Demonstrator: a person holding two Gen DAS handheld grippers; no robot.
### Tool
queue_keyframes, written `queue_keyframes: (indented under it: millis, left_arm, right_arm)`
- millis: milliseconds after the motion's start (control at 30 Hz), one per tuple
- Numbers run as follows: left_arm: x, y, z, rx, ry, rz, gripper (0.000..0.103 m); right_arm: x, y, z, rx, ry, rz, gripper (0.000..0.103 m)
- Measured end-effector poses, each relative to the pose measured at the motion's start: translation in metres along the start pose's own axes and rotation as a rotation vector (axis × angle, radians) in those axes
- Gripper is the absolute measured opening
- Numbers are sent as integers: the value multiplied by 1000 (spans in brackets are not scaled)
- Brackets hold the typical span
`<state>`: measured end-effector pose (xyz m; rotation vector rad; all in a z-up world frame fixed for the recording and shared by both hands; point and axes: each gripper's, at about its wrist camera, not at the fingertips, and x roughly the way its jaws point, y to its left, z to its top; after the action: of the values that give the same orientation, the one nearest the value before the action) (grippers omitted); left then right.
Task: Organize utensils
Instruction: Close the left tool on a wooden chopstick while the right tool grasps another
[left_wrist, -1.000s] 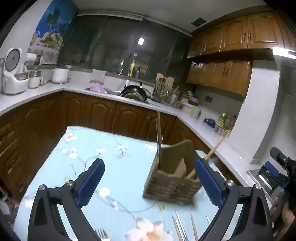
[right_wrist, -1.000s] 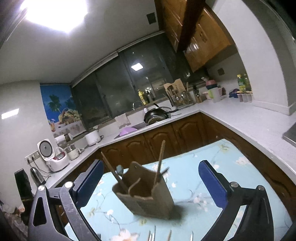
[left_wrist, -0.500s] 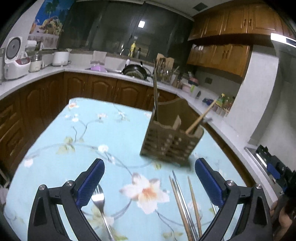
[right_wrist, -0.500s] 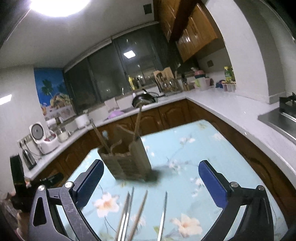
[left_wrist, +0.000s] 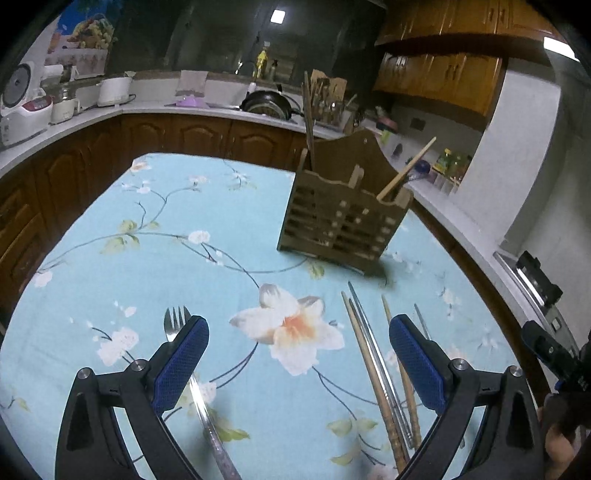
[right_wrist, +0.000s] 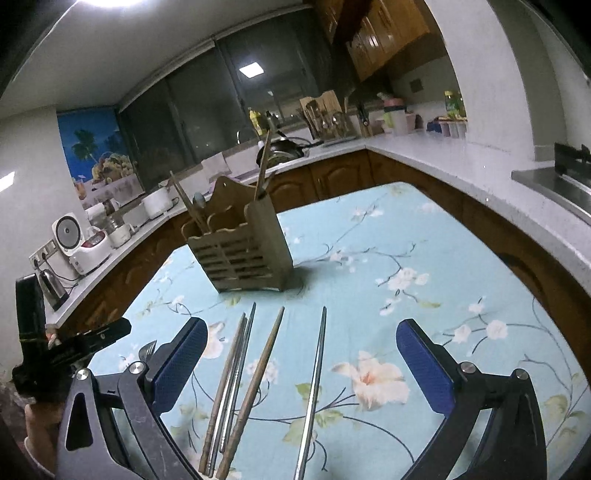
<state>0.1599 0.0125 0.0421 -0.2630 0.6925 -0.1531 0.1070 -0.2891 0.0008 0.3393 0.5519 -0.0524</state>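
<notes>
A table covered in a pale blue floral tablecloth (left_wrist: 155, 258) stands in a kitchen. On it a slatted wooden utensil holder (left_wrist: 341, 221) stands upright, with chopsticks sticking out of its compartments. The left gripper (left_wrist: 297, 363) hovers above the cloth, jaws spread wide and empty; a metal fork (left_wrist: 199, 387) lies beneath its left finger. The right gripper (right_wrist: 301, 363) is likewise spread wide, holding nothing. Between its fingers lie 4 loose chopsticks (right_wrist: 258, 384), 2 wooden and 2 metal, near the holder.

L tongs (left_wrist: 298, 363) & R tongs (right_wrist: 301, 363) both wide open, empty.
</notes>
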Motion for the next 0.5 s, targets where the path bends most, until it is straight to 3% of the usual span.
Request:
queue_keyframes:
  millis: [333, 500]
  left_arm:
    - [25, -15, 7, 58, 81, 13, 98]
    - [46, -25, 16, 76, 109, 21, 97]
  right_arm:
    - [16, -6, 5, 24, 34, 16, 102]
    - [29, -11, 6, 39, 71, 13, 90]
